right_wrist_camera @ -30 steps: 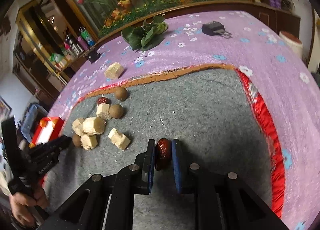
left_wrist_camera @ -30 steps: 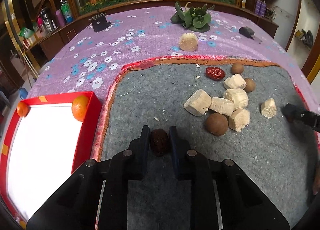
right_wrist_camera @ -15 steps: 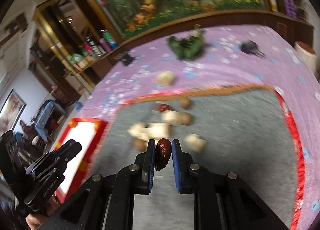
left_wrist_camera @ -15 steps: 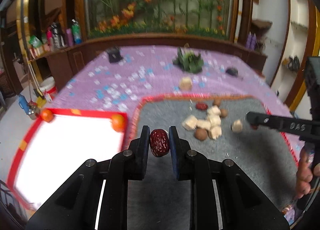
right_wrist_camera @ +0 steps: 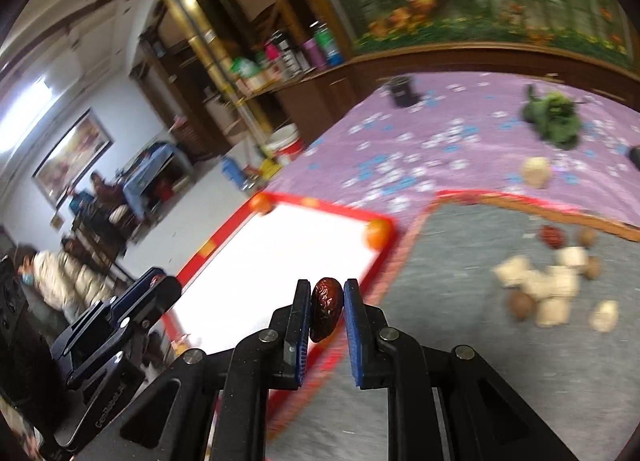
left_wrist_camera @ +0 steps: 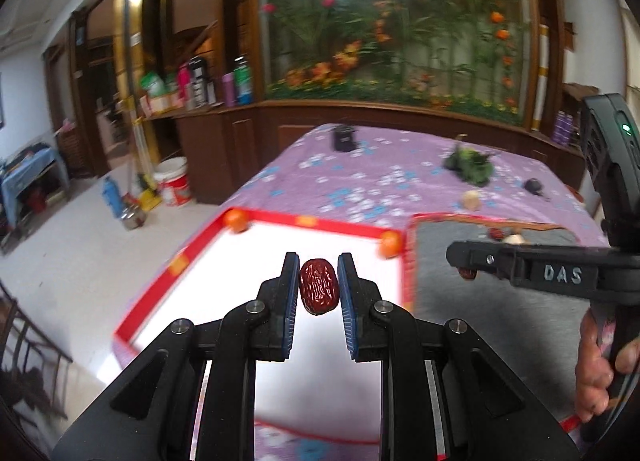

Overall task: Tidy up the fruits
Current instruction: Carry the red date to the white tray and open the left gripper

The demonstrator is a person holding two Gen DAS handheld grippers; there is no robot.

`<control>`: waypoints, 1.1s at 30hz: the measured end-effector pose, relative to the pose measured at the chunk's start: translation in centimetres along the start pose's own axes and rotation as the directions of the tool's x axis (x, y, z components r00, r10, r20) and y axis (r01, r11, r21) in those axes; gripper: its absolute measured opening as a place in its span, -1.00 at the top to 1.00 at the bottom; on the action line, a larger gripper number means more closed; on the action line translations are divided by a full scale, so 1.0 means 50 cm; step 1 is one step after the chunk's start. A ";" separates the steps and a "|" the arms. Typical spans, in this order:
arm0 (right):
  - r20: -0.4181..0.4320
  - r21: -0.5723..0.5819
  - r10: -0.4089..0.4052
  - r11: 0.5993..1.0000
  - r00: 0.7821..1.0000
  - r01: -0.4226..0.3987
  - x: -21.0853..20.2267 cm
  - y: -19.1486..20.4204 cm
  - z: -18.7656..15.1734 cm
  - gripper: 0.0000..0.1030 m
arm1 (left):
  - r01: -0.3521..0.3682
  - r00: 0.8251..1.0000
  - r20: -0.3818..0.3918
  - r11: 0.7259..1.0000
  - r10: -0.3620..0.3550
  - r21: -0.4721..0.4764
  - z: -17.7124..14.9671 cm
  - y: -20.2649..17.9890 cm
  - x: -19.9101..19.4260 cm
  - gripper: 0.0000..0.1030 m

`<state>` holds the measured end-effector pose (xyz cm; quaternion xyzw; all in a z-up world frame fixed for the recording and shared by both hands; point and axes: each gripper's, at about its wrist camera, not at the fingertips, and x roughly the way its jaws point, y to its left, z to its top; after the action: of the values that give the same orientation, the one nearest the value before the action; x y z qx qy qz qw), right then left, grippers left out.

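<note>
We pinch a red date point(left_wrist_camera: 319, 292) in our left gripper point(left_wrist_camera: 319, 285), above the white tray point(left_wrist_camera: 248, 301). Our right gripper point(right_wrist_camera: 327, 303) clamps a second date point(right_wrist_camera: 326, 309) over the tray's near right edge. Two oranges point(right_wrist_camera: 377, 234) sit in the tray's far corners. Right of the tray, pale chunks point(right_wrist_camera: 554, 285) and brown fruits point(right_wrist_camera: 520, 305) lie on the grey mat point(right_wrist_camera: 460, 261)
</note>
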<state>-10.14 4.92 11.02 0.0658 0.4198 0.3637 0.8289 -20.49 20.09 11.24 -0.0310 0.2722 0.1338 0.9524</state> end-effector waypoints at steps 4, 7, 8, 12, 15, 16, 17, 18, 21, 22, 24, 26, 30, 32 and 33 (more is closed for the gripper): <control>-0.048 -0.028 0.048 0.998 0.998 -0.050 0.062 0.060 -0.013 0.69 | -0.080 0.996 -0.037 0.996 0.079 -0.047 -0.023 0.064 0.021 0.64; -0.079 -0.061 0.072 0.995 0.994 -0.076 0.101 0.099 -0.026 0.69 | -0.127 0.991 -0.058 0.991 0.124 -0.047 -0.038 0.084 0.034 0.64; -0.088 -0.069 0.074 0.994 0.993 -0.080 0.110 0.108 -0.030 0.69 | -0.144 0.988 -0.066 0.989 0.141 -0.046 -0.045 0.089 0.042 0.64; -0.114 -0.112 0.058 0.991 0.992 -0.070 0.147 0.135 -0.049 0.69 | -0.163 0.982 -0.106 0.985 0.157 -0.050 -0.068 0.097 0.066 0.64; -0.131 -0.130 0.042 0.990 0.991 -0.059 0.170 0.136 -0.060 0.69 | -0.171 0.978 -0.129 0.984 0.163 -0.048 -0.077 0.100 0.085 0.64; -0.133 -0.144 0.024 0.989 0.991 -0.044 0.176 0.137 -0.063 0.69 | -0.173 0.977 -0.138 0.984 0.165 -0.045 -0.080 0.099 0.091 0.64; -0.137 -0.156 0.010 0.987 0.990 -0.032 0.183 0.137 -0.065 0.69 | -0.176 0.975 -0.144 0.984 0.168 -0.043 -0.079 0.098 0.096 0.64; -0.141 -0.163 0.002 0.986 0.990 -0.025 0.186 0.140 -0.068 0.69 | -0.185 0.973 -0.149 0.982 0.177 -0.042 -0.081 0.097 0.097 0.64; -0.180 -0.166 -0.006 0.986 0.984 -0.025 0.194 0.135 -0.068 0.69 | -0.203 0.965 -0.176 0.979 0.194 -0.031 -0.086 0.095 0.109 0.61; -0.189 -0.170 -0.014 0.985 0.982 -0.019 0.194 0.138 -0.066 0.69 | -0.208 0.962 -0.187 0.978 0.199 -0.032 -0.087 0.095 0.114 0.57; -0.179 -0.170 -0.013 0.985 0.984 -0.018 0.182 0.134 -0.058 0.68 | -0.215 0.960 -0.193 0.975 0.201 -0.052 -0.084 0.099 0.112 0.42; -0.126 -0.154 0.000 0.988 0.992 -0.019 0.150 0.120 -0.046 0.67 | -0.214 0.964 -0.175 0.974 0.199 -0.075 -0.080 0.104 0.099 0.03; -0.011 -0.081 -0.020 0.997 1.000 0.019 0.073 0.042 -0.024 0.56 | -0.202 0.975 -0.113 0.975 0.192 -0.091 -0.069 0.097 0.062 -0.18; 0.029 -0.041 -0.065 0.997 0.997 0.066 0.036 -0.017 -0.026 0.53 | -0.178 0.981 -0.098 0.980 0.170 -0.083 -0.064 0.085 0.052 -0.25; 0.045 -0.017 -0.093 0.995 0.995 0.094 0.018 -0.047 -0.028 0.51 | -0.162 0.984 -0.092 0.984 0.155 -0.074 -0.063 0.075 0.048 -0.27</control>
<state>-9.52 3.53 8.55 0.0462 0.4005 0.3270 0.8547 -21.17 23.87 7.37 -0.0537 0.3090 0.2189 0.9240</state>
